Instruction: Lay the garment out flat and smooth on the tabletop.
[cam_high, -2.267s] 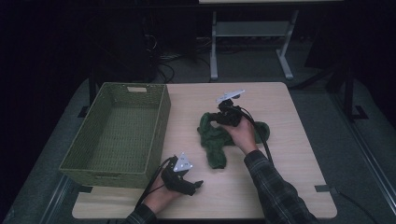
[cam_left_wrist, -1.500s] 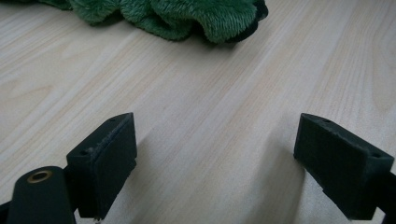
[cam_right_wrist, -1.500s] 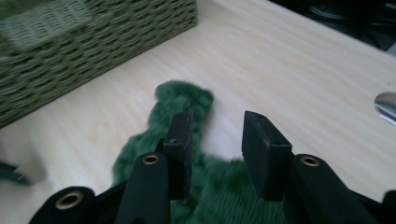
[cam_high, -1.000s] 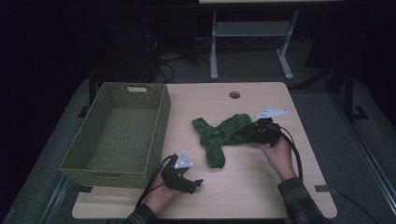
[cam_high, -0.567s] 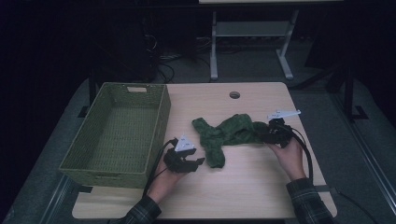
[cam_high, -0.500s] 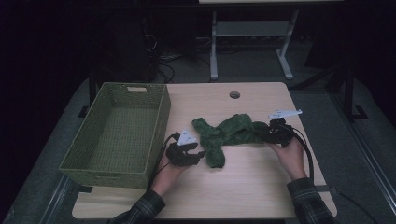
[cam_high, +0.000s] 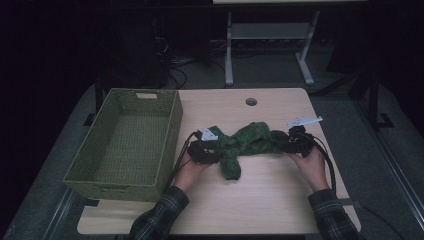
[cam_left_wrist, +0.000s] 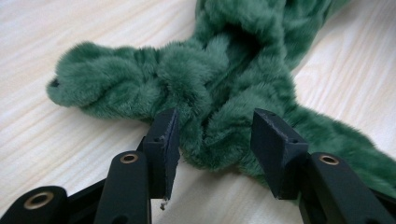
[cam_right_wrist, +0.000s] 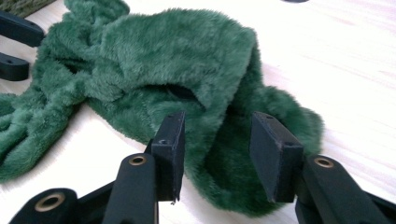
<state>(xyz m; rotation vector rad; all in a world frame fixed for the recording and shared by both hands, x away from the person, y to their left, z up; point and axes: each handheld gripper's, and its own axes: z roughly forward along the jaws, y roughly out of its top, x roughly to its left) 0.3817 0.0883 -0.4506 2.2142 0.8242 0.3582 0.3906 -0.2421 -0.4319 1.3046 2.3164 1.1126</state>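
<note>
Green plush cloth lay on the counter beside the basket. Left gripper had just narrowed its fingers onto one end; right gripper pinched the other. Step: paired grasp. Next, judged: lift together toward the basket.

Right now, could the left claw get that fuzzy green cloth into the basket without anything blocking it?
Probably yes. The left claw already has a fold of the green cloth between its jaws, and the basket stands open right beside it. The right claw grips the other end, though.
</note>
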